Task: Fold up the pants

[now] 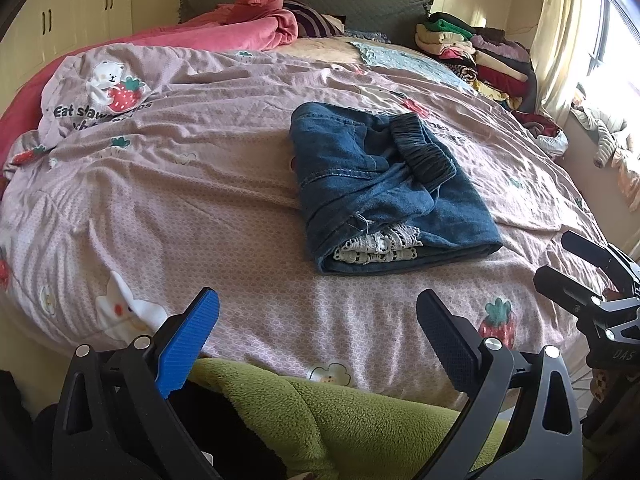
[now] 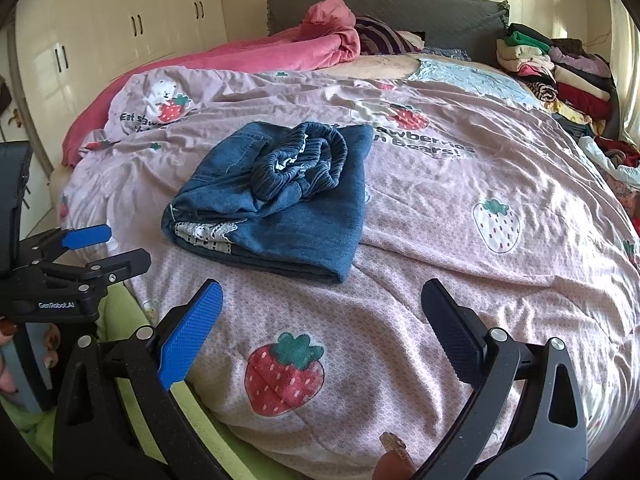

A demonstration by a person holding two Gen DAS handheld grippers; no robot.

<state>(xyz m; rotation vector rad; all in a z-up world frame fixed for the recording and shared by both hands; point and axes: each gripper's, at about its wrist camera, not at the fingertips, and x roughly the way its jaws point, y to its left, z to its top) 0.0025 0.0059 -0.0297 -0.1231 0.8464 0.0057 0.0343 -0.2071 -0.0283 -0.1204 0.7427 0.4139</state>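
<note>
My left gripper (image 1: 316,344) and right gripper (image 2: 320,336) hang spread and empty over the quilt's (image 1: 248,240) near edge. Beyond lies bare quilt, then the folded denim pants (image 1: 384,196); the clothes stack (image 1: 488,60) sits far behind.

Bright sun comes in from the glaring white window (image 1: 612,60) on the right; pictures look sharp; edges bend round and go dark.

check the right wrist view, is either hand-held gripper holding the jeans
No, the folded jeans lie alone on the quilt, both grippers open and apart from them.
</note>
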